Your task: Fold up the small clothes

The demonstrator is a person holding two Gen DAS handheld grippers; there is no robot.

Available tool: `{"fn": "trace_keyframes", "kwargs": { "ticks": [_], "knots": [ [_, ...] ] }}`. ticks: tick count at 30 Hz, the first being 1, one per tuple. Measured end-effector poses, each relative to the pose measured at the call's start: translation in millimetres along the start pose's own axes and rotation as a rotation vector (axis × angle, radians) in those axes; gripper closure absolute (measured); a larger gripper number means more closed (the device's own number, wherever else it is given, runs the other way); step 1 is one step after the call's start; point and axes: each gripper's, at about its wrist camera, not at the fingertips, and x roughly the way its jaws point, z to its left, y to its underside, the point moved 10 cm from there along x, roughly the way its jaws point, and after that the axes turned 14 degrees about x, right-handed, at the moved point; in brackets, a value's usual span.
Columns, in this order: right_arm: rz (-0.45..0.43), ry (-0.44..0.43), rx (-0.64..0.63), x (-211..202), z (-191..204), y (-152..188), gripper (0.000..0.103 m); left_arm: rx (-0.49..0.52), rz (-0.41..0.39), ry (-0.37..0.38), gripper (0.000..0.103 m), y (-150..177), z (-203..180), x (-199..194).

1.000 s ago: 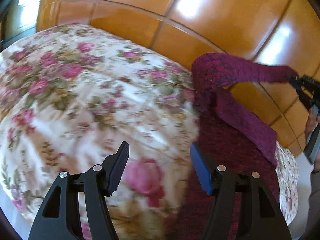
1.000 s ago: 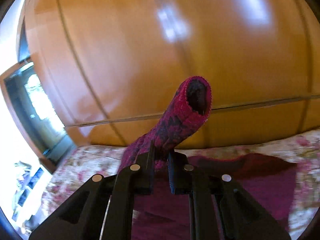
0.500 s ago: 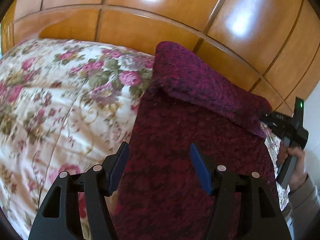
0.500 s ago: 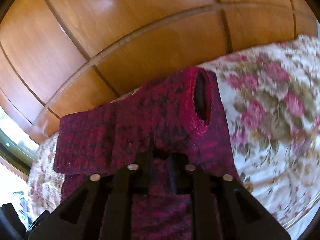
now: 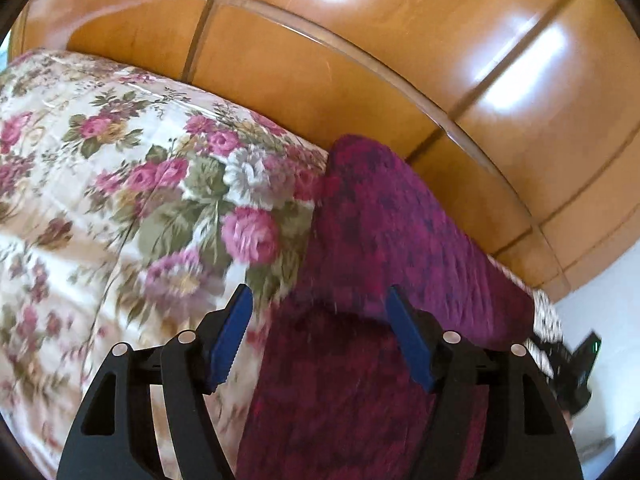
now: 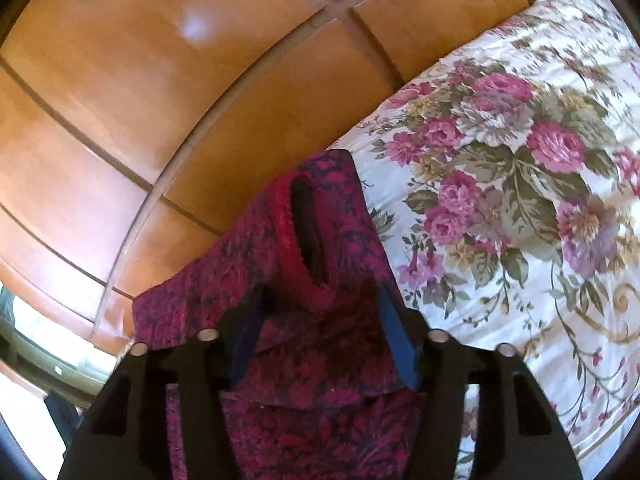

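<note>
While spread on floral bedspread (image 6: 520,168), magenta sweater (image 6: 320,360), sleeve folded over

Your magenta-and-dark knit sweater (image 6: 320,344) lies flat on the floral bedspread (image 6: 520,200), one sleeve folded across its body, cuff opening visible.

Left gripper (image 5: 320,332) jaws apart; right gripper (image 6: 320,320) just opening (nothing pinched).

Home bedroom: bed w/ cream quilted bedspread (image 5: 120,208) printed in pink roses & green leaves, glossy orange-brown wooden panelled headboard (image 5: 360,64) right behind it, bright window w/ daylight (image 6: 36,332) at edge.
</note>
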Motion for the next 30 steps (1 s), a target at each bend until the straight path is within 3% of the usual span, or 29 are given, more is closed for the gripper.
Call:
{"fn": "trace_keyframes", "kwargs": {
  "ticks": [2, 4, 5, 6, 7, 10, 11, 13, 15, 17, 19, 21, 23, 24, 26, 30],
  "knots": [
    [0.003, 0.022, -0.047, 5, 5, 2, 0.068, -0.007, 0.017, 0.030, 0.035, -9, -2, 15],
    [0.003, 0.046, -0.078, 9, 8, 3, 0.072, -0.024, 0.036, 0.040, 0.035, -14, -1, 31],
    [0.007, 0.051, -0.086, 10, 10, 3, 0.077, -0.032, 0.055, 0.053, 0.042, -14, -2, 41],
    [0.010, 0.053, -0.096, 10, 11, 5, 0.080, -0.033, 0.071, 0.056, 0.059, -13, -2, 47],
    [0.014, 0.049, -0.107, 9, 14, 6, 0.087, -0.028, 0.101, 0.075, 0.082, -11, -4, 55],
    [0.020, 0.002, -0.156, -3, 30, 15, 0.089, 0.012, 0.073, 0.009, 0.087, -12, -1, 48],
    [0.026, 0.008, -0.182, -5, 32, 21, 0.089, 0.029, 0.078, -0.018, 0.087, -8, 1, 46],
    [0.034, 0.102, -0.240, 6, 22, 31, 0.090, 0.058, 0.099, -0.056, 0.087, 3, 7, 48],
    [0.042, 0.158, -0.235, 19, 7, 35, 0.090, 0.063, 0.103, -0.066, 0.081, 7, 7, 46],
    [0.034, 0.163, -0.198, 24, -1, 35, 0.090, 0.065, 0.086, -0.104, 0.069, 3, 5, 35],
    [0.025, 0.153, -0.179, 19, 2, 35, 0.089, 0.076, 0.025, -0.127, 0.069, -10, 5, 18],
    [-0.008, 0.179, -0.203, 11, 5, 31, 0.081, 0.099, -0.042, -0.126, 0.069, -24, 0, 1],
    [-0.077, 0.194, -0.228, -6, 12, 22, 0.059, 0.142, -0.091, -0.116, 0.069, -40, -11, -10],
    [-0.115, 0.192, -0.242, -14, 17, 18, 0.053, 0.178, -0.113, -0.104, 0.069, -48, -21, -14],
    [-0.161, 0.165, -0.301, -26, 38, 15, 0.050, 0.240, -0.123, -0.102, 0.069, -59, -36, -9],
    [-0.115, 0.139, -0.441, -8, 74, 36, 0.050, 0.314, -0.080, -0.110, 0.069, -64, -52, 16]
  ]
}}
